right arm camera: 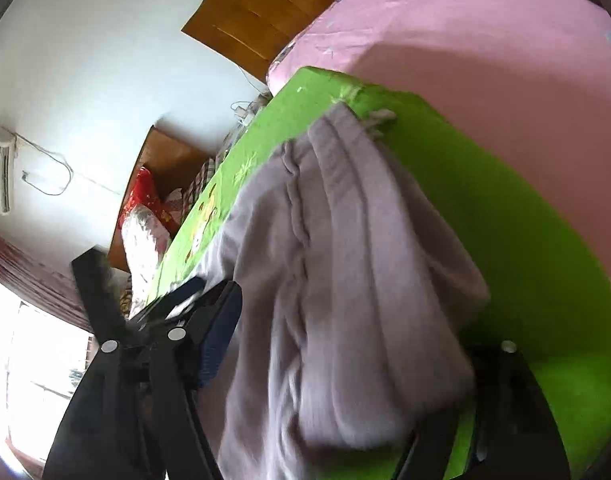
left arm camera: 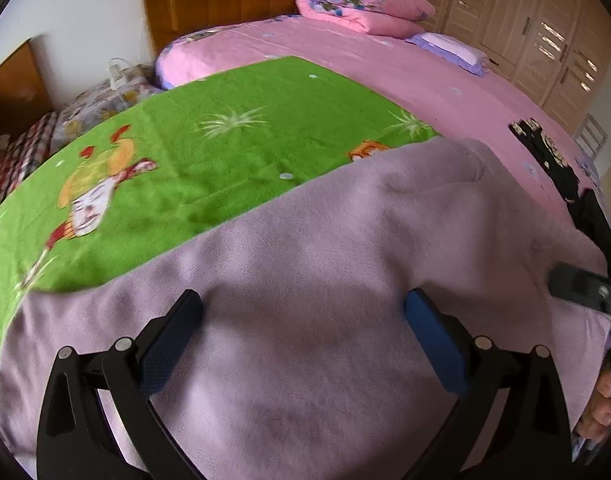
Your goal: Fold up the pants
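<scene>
My left gripper is spread wide over the lilac pants, pads just above the cloth, gripping nothing. My right gripper has a thick fold of the same pants bunched between its fingers; can't tell if the pads actually pinch it. Fabric's soft, fuzzy knit with a ribbed seam. The pants lie along the near edge of a green cartoon blanket on the pink bed. Only the left view shows the wardrobe; only the right shows the window.
</scene>
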